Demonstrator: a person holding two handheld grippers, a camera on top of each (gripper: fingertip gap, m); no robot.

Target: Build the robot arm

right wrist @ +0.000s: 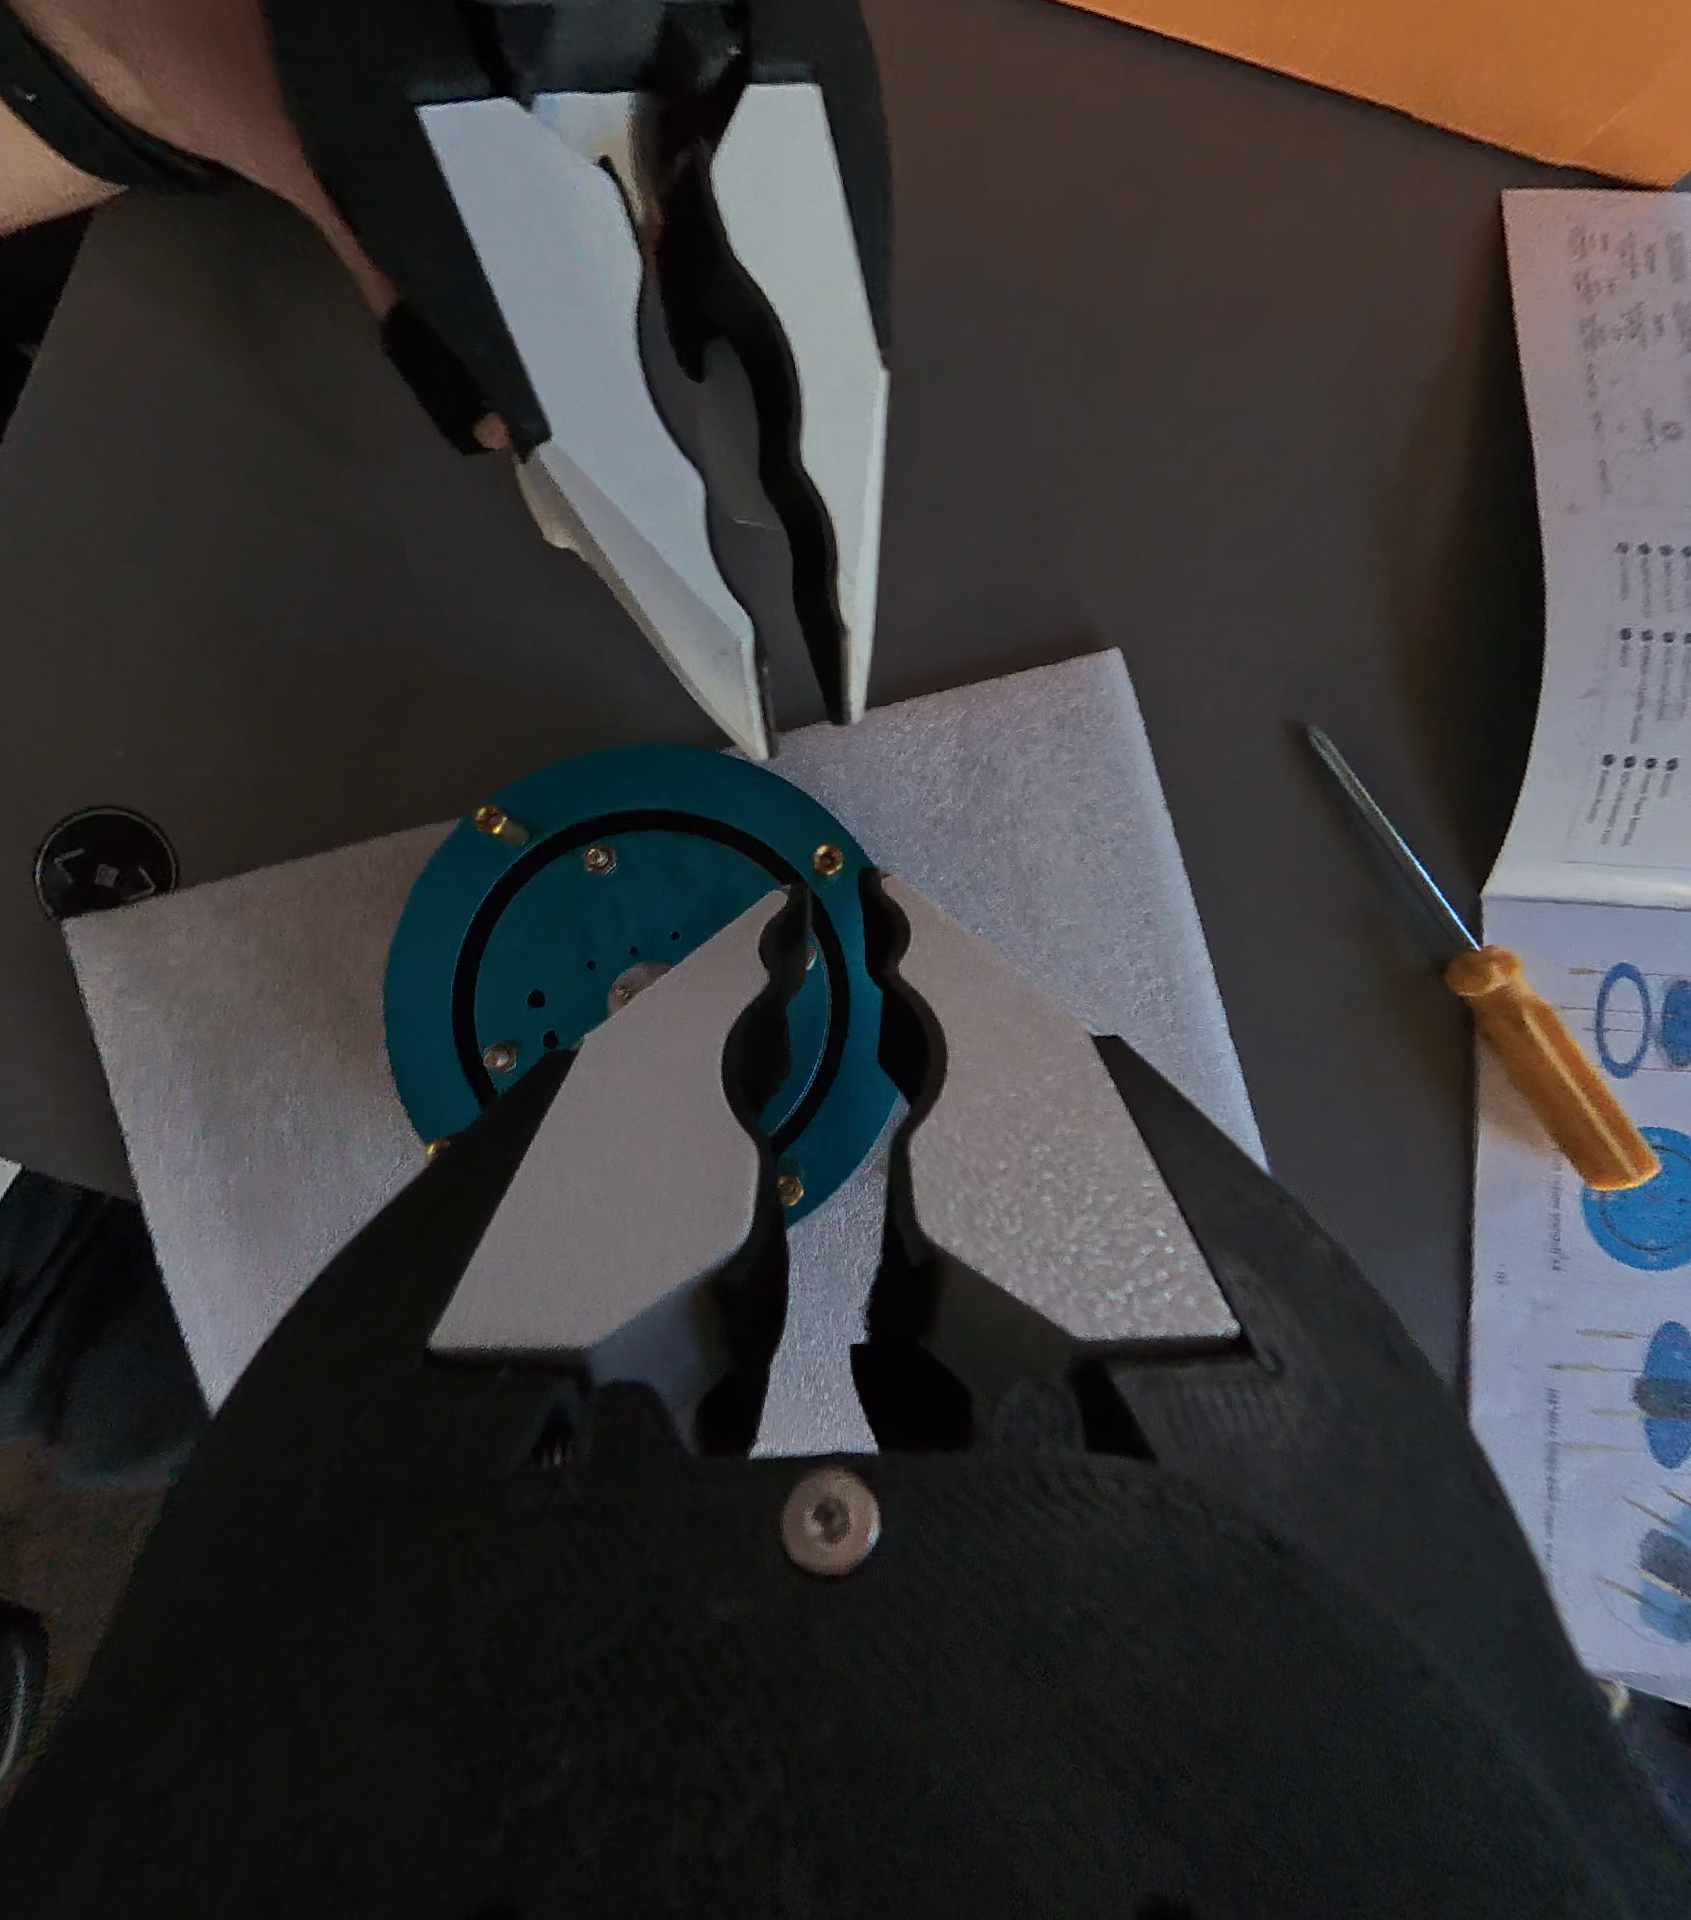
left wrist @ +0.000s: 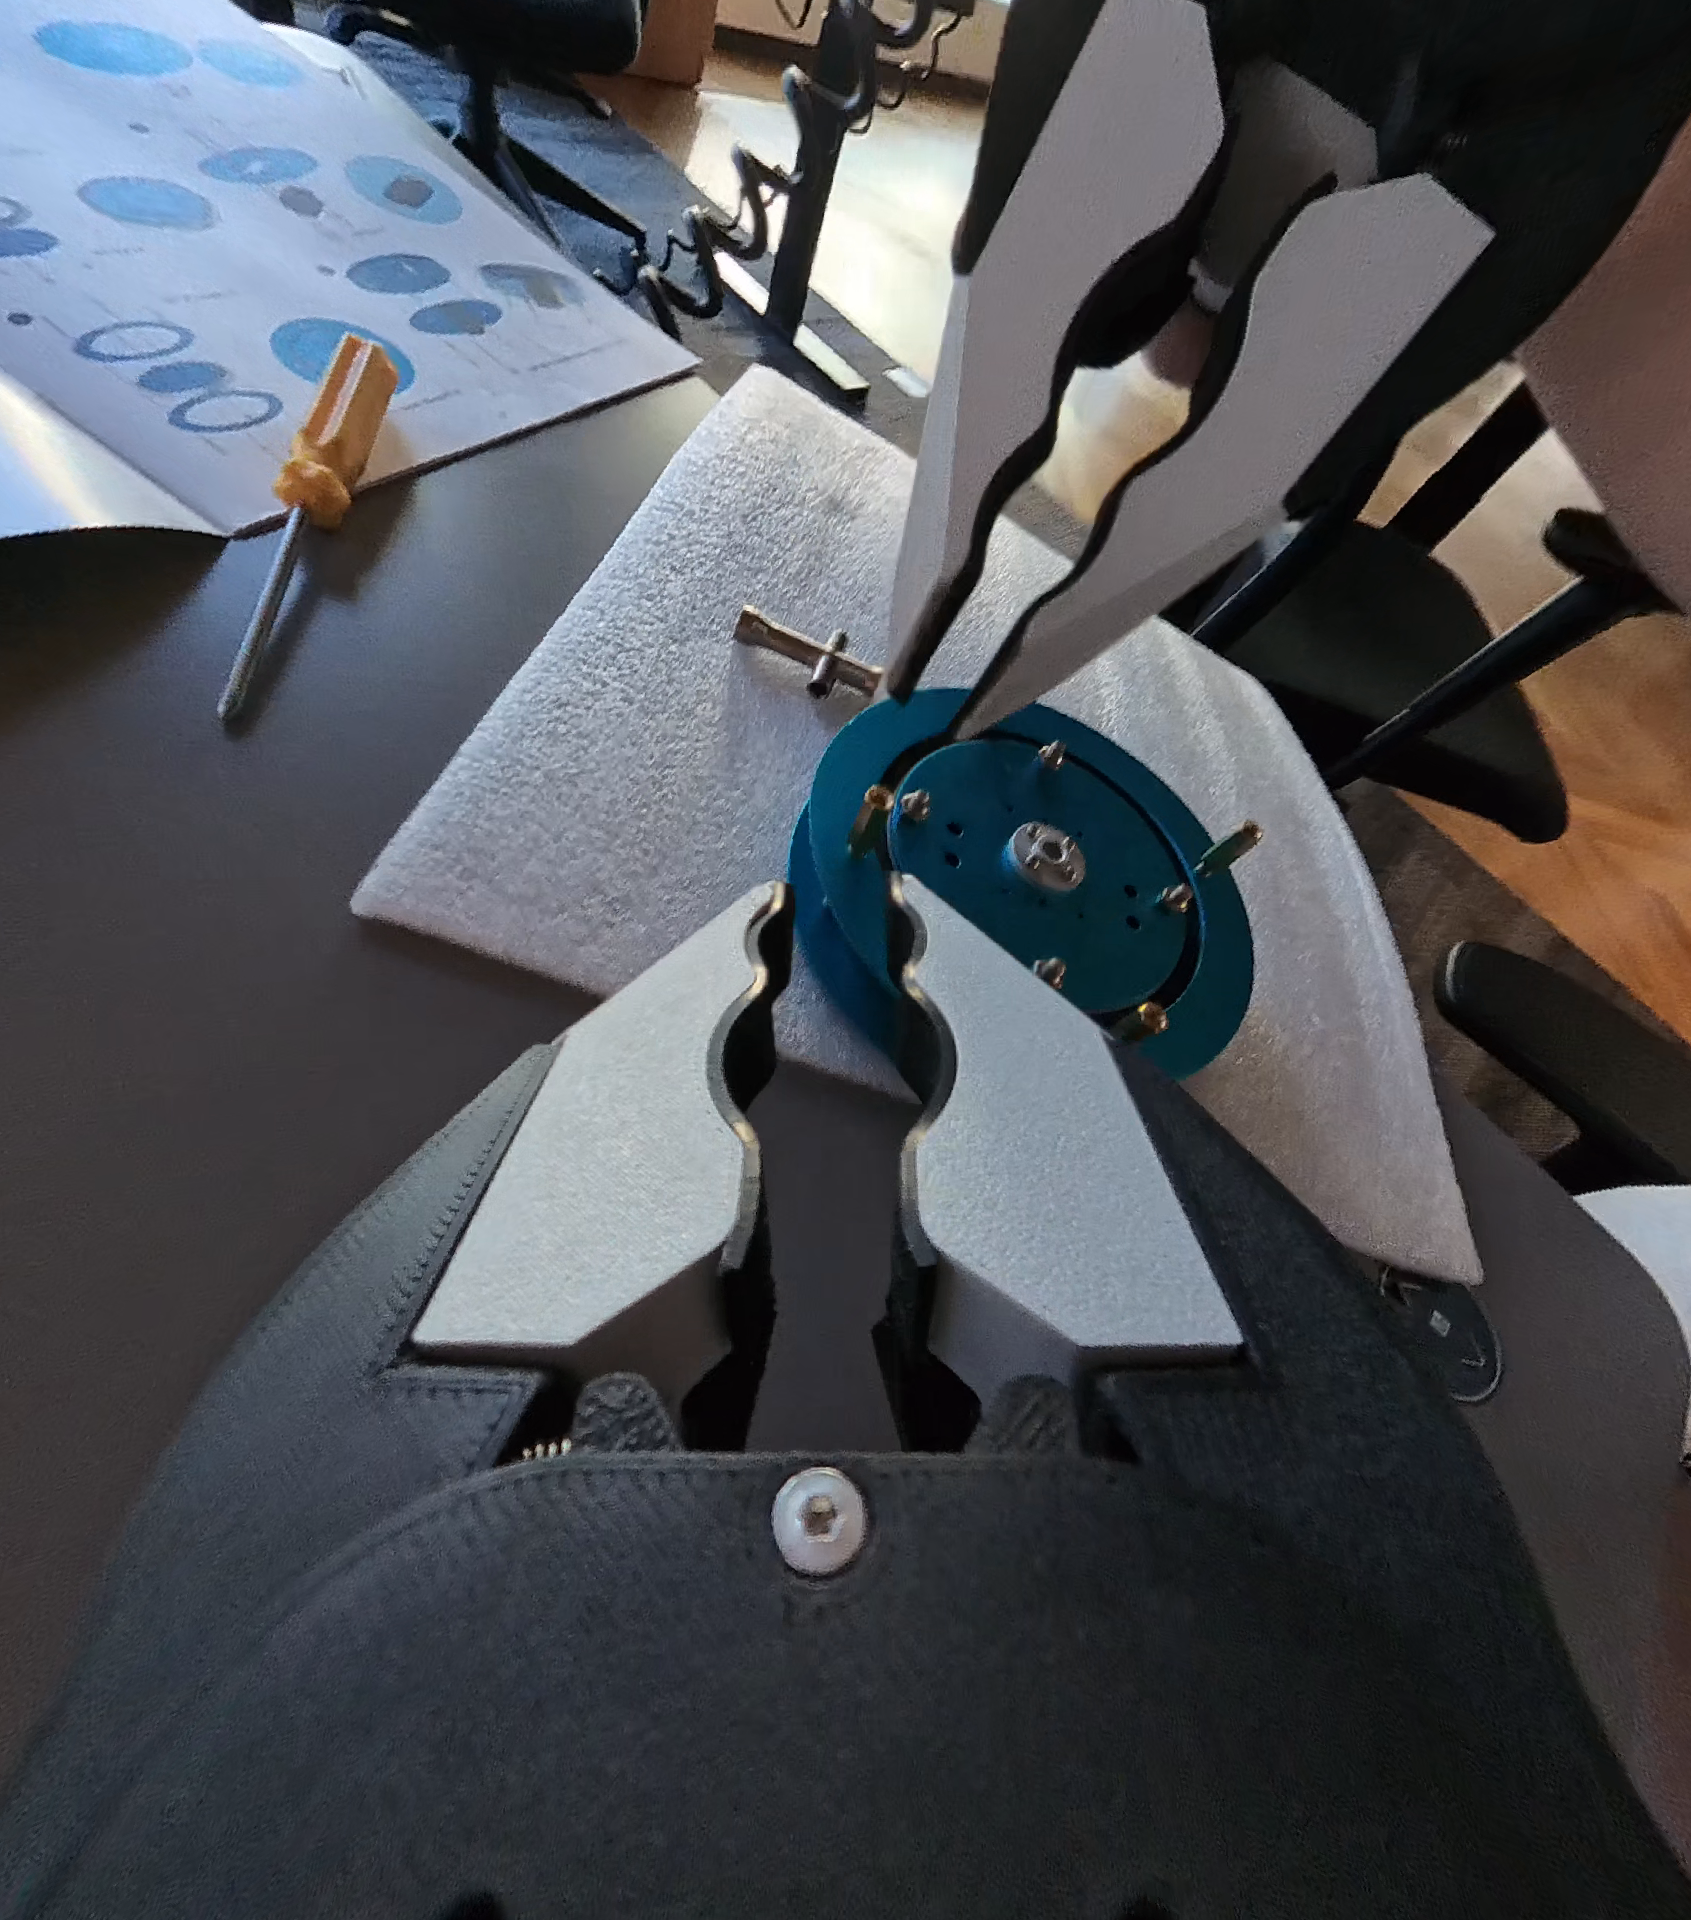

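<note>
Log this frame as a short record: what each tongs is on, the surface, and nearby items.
left tongs: slightly parted, astride the near rim of the blue ring assembly
right tongs: narrow gap, at the ring's far rim
surface: white foam sheet on dark table
nearby: yellow-handled screwdriver, small metal wrench, open instruction booklet

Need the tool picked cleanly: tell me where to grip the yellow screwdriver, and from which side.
Grip the yellow handle across its width, coming down from above. It lies flat, its end on the booklet, and is thicker than the thin shaft.
</note>
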